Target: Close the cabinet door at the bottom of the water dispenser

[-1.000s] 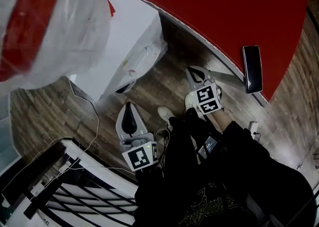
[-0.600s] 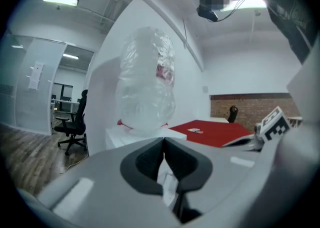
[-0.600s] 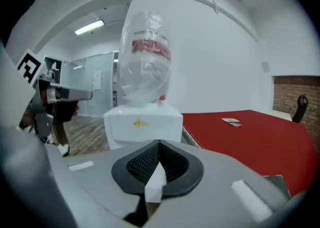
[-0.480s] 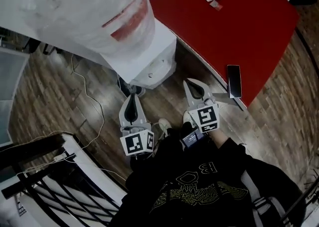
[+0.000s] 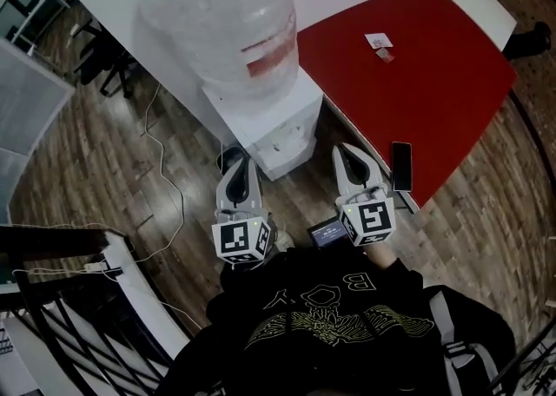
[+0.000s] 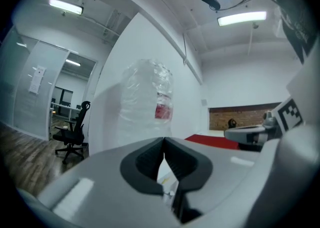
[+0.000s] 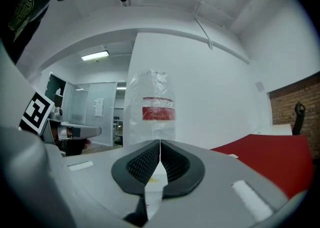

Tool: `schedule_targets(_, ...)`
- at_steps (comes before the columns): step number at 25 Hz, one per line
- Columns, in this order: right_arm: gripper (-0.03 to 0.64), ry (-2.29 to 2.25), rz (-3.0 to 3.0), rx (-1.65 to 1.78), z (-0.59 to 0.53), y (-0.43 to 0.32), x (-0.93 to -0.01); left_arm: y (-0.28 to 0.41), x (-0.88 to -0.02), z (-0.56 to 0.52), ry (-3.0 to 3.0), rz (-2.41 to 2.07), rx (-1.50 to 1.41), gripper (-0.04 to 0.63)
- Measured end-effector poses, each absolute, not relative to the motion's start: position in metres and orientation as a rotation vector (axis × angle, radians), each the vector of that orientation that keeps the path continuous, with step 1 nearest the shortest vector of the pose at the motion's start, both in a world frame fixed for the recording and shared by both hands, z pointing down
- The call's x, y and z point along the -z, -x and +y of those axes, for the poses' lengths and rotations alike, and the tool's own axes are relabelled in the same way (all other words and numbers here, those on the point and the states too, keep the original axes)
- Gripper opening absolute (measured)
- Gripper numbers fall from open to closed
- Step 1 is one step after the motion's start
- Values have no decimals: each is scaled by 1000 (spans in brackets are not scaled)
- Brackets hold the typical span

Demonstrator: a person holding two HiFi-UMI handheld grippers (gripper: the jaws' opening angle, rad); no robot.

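Note:
The white water dispenser (image 5: pixel 265 121) stands in front of me with a plastic-wrapped bottle (image 5: pixel 221 12) on top. Seen from above, its front face and bottom cabinet door are hidden. My left gripper (image 5: pixel 241 162) is shut and empty, held level just short of the dispenser's near corner. My right gripper (image 5: pixel 347 153) is also shut and empty, beside the dispenser and next to the red table's edge. In the left gripper view the shut gripper (image 6: pixel 164 142) faces the bottle (image 6: pixel 150 102). The right gripper (image 7: pixel 160 144) points at the same bottle (image 7: pixel 156 109) with its red label.
A red table (image 5: pixel 417 64) stands to the right, with a black phone (image 5: pixel 400 166) at its near edge and small cards (image 5: pixel 375 41) farther back. White cables (image 5: pixel 169 194) trail over the wooden floor. A black rack (image 5: pixel 52 299) is at lower left. An office chair (image 6: pixel 72 134) stands beyond.
Both grippers have risen from near the floor to about the dispenser's top, the right one more. The head view has lifted too and shows the whole bottle and table.

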State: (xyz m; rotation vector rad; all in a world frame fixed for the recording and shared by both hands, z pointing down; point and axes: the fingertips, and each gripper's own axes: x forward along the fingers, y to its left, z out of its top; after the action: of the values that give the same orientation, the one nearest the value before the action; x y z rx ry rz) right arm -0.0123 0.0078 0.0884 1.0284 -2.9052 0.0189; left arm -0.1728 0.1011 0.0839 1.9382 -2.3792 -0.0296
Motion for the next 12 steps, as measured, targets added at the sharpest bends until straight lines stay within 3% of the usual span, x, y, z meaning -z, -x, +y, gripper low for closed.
schedule_targets(12, -6, -984, -2887, 33, -6, 20, -79, 170, -78, 85, -1894, -2517, -24, 6)
